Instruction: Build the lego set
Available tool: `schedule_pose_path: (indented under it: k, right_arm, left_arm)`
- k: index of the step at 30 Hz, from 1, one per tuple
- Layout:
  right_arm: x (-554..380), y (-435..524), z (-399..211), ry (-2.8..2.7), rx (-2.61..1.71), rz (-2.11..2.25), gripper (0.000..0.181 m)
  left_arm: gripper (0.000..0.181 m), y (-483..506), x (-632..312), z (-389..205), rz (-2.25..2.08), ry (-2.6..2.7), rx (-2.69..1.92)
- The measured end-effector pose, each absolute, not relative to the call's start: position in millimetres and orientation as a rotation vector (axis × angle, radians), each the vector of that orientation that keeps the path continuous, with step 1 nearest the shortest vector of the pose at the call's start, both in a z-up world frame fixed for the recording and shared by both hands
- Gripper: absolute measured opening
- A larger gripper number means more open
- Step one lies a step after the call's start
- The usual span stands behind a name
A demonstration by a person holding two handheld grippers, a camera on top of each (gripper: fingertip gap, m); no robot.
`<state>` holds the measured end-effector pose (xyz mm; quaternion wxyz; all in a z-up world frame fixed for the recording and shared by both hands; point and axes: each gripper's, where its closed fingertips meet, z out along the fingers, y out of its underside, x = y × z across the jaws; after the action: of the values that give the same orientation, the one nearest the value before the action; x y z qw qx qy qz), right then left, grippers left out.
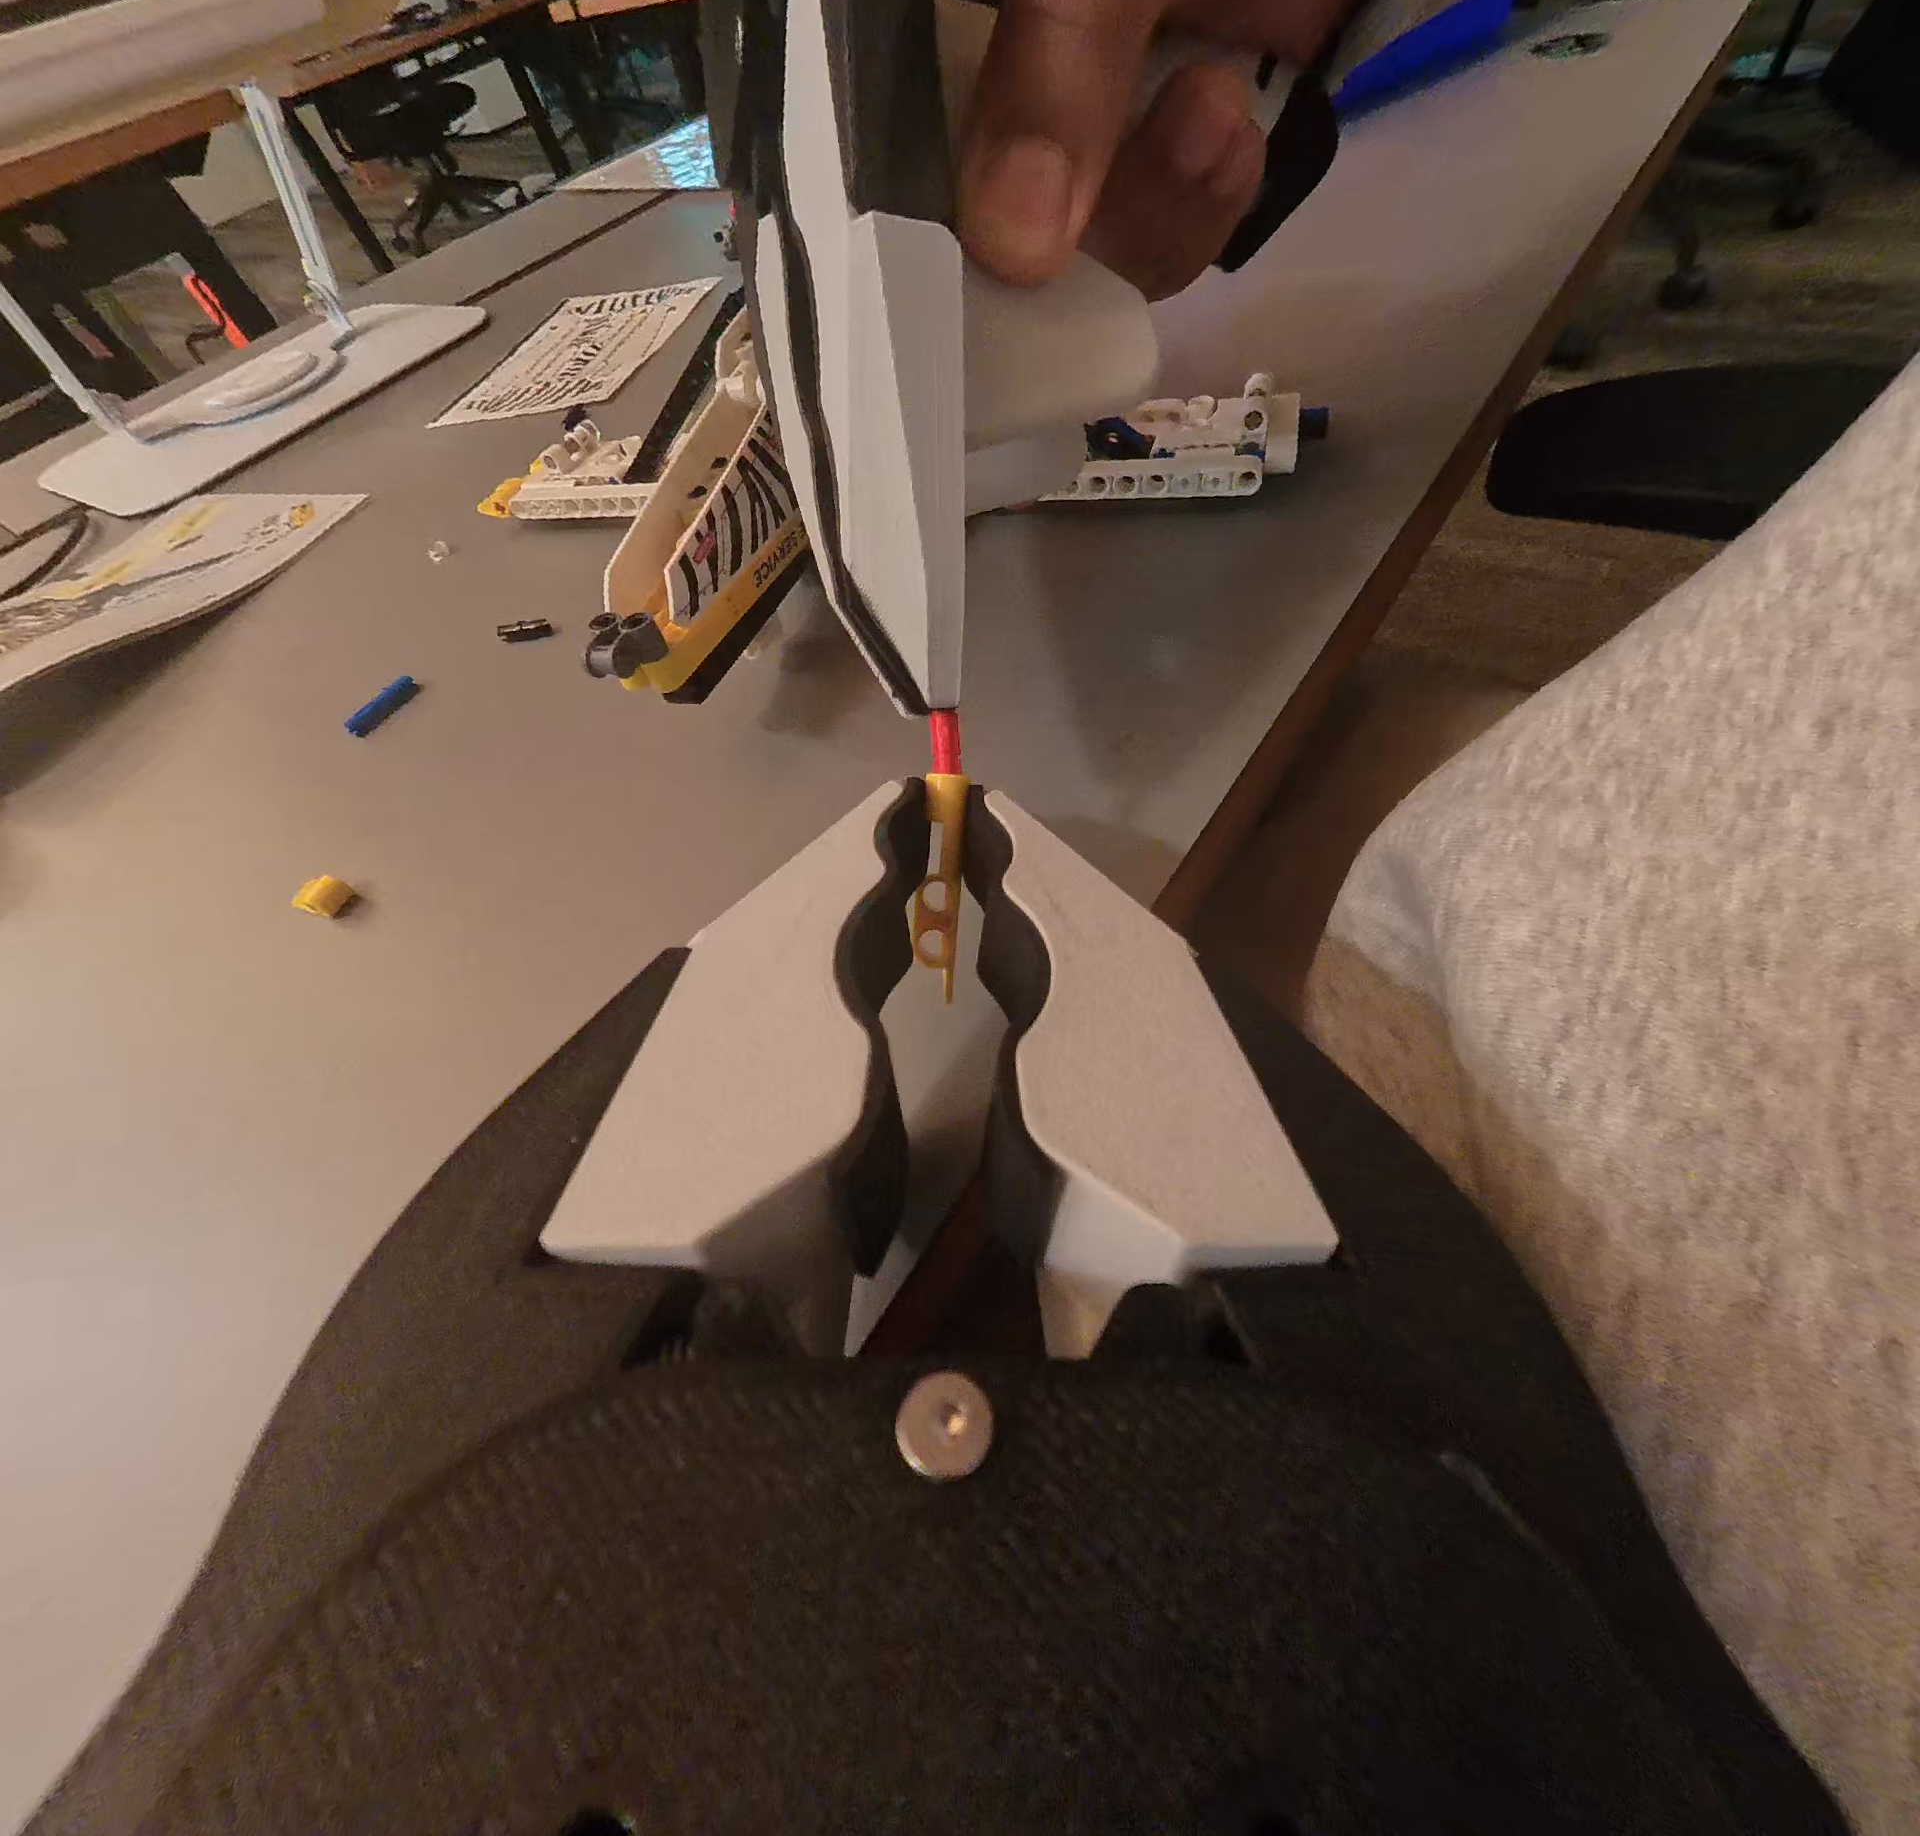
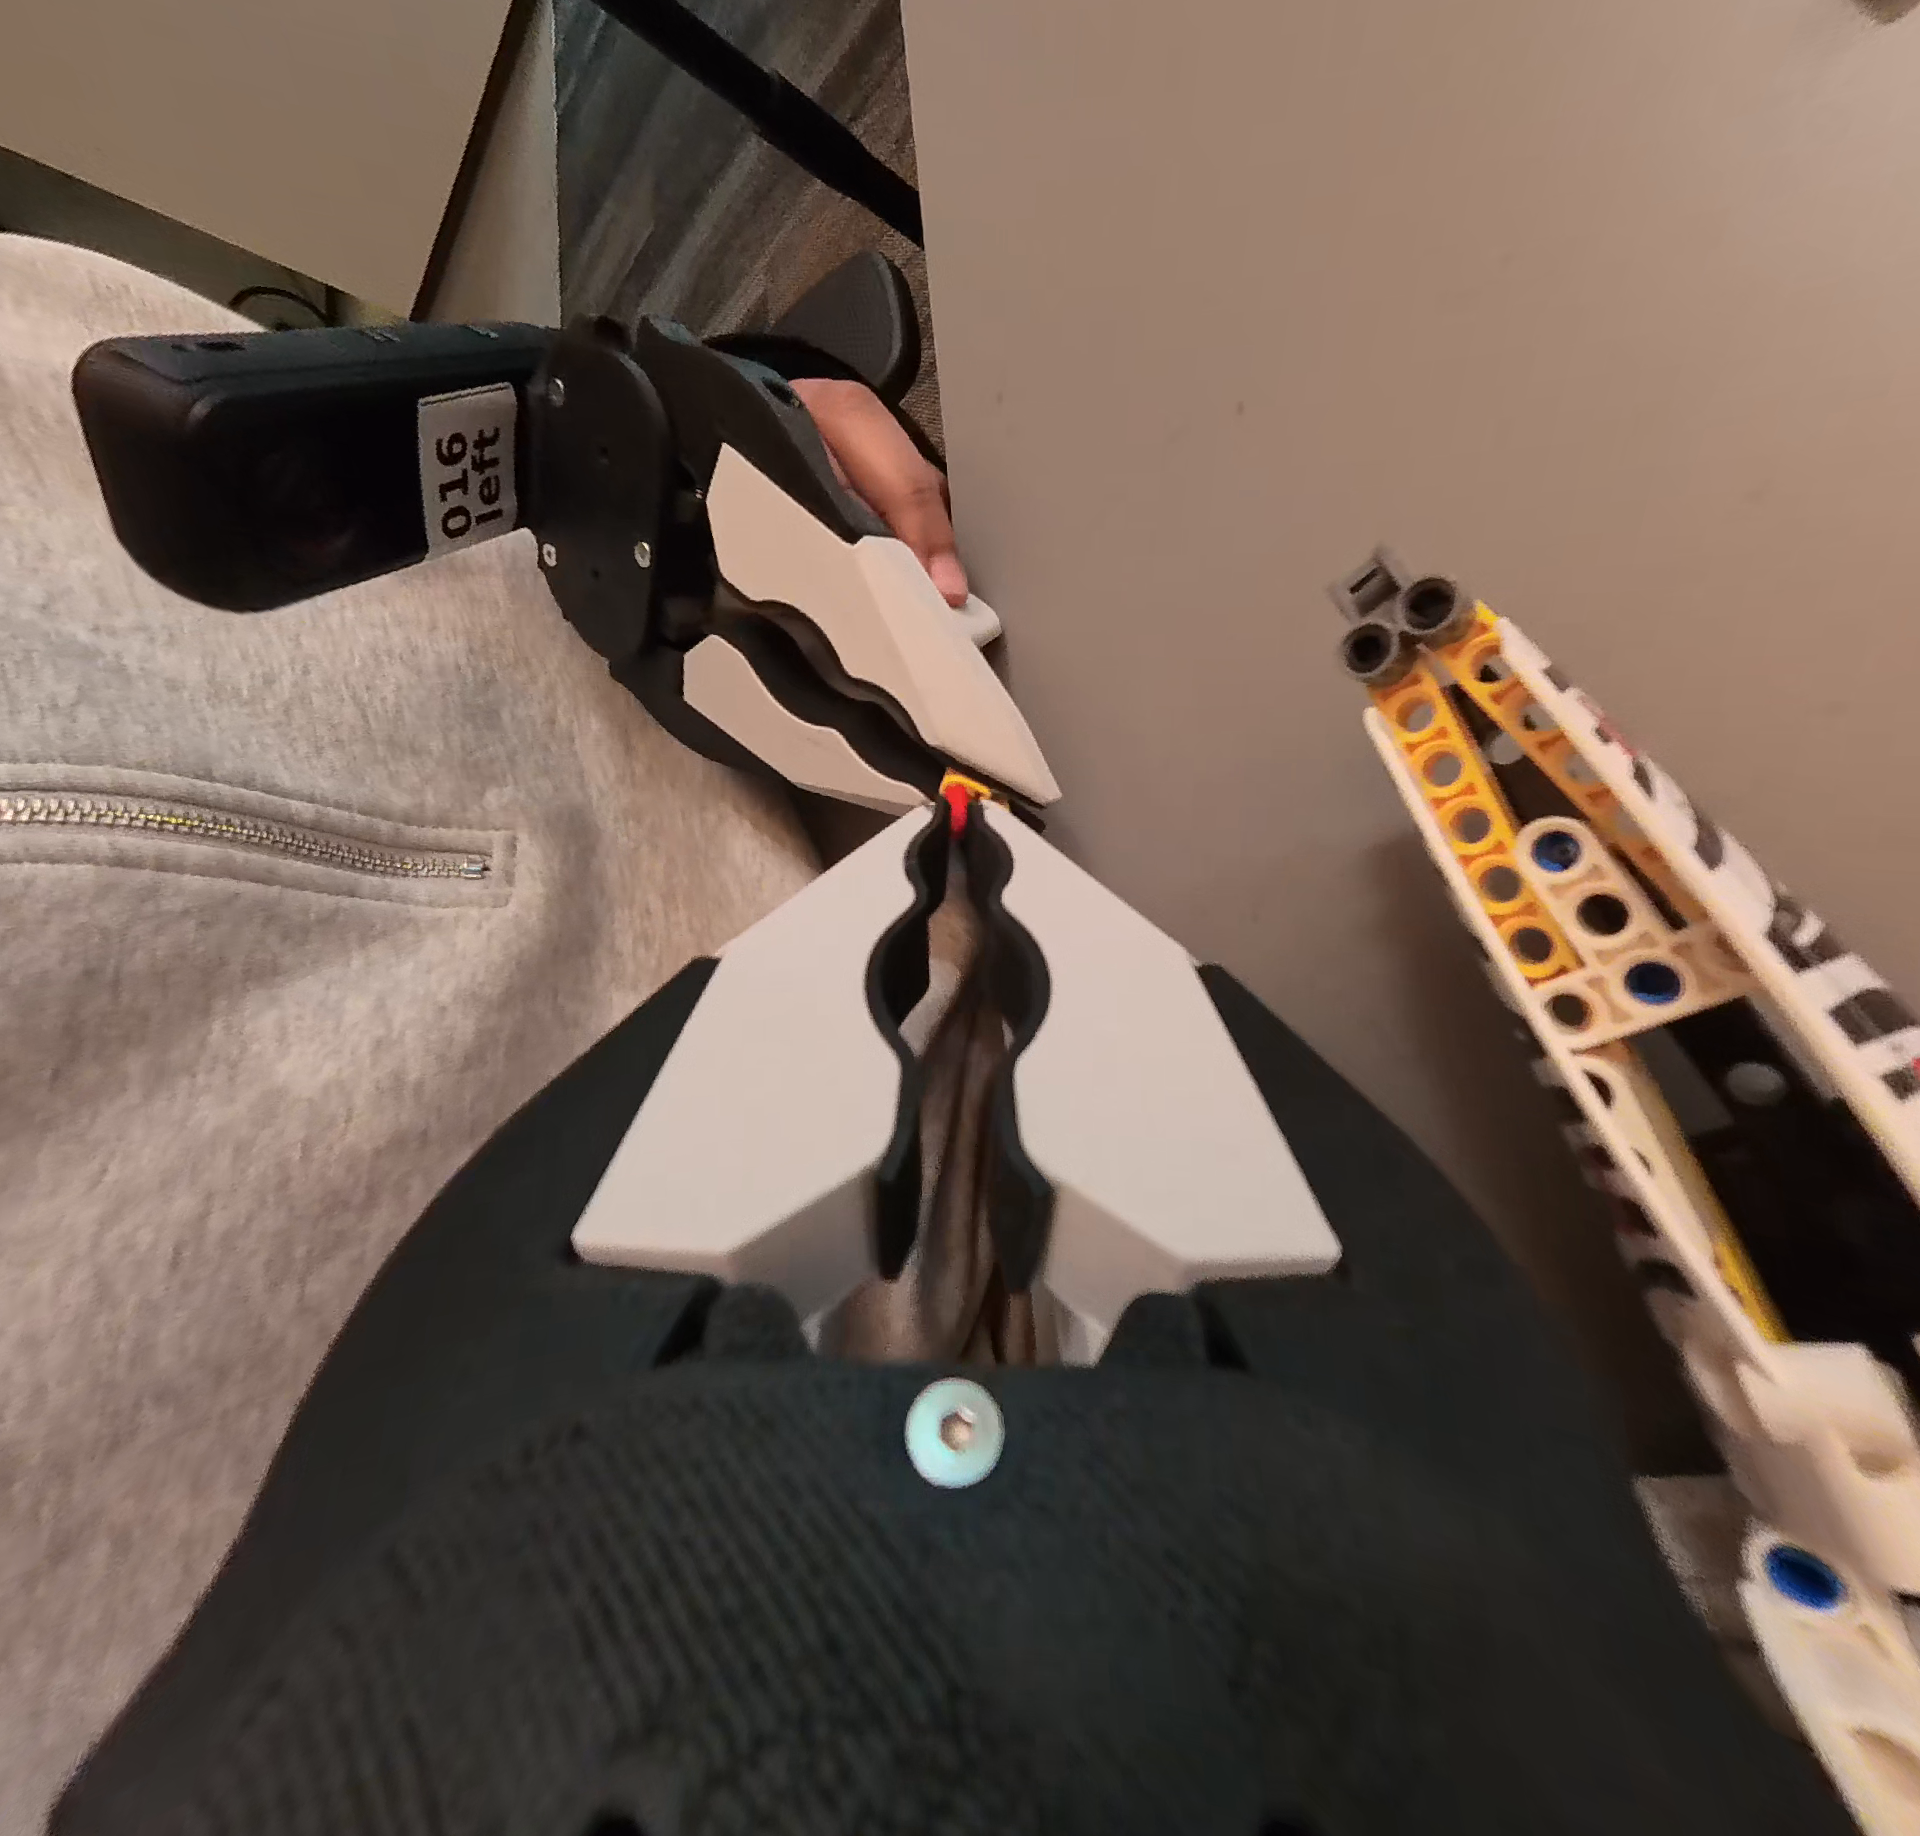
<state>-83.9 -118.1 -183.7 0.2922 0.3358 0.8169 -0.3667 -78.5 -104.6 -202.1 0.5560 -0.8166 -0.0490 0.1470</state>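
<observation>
left gripper (image 1: 943, 799): clamped on yellow beam (image 1: 940, 887)
right gripper (image 1: 928, 711): pinching red axle (image 1: 944, 742)
risk: axle off-line with beam's hole, jams or slips out

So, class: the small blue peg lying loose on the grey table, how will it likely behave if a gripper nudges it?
The blue peg looks rounded and lies on its side, so it would probably roll. It seems tiny and hard, likely stiff and light. The table looks smooth, so it may skid away.
</observation>
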Motion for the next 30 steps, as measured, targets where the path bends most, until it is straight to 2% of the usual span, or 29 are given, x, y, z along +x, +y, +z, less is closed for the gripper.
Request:
schedule_pose_path:
  k: [30]
  right_arm:
    - [-89.2, -122.0, -181.6, 2.306, 0.985, -1.153, 0.0]
  left_arm:
    - [0.004, -107.6, -83.1, -203.3, 0.321, -0.207, -1.925]
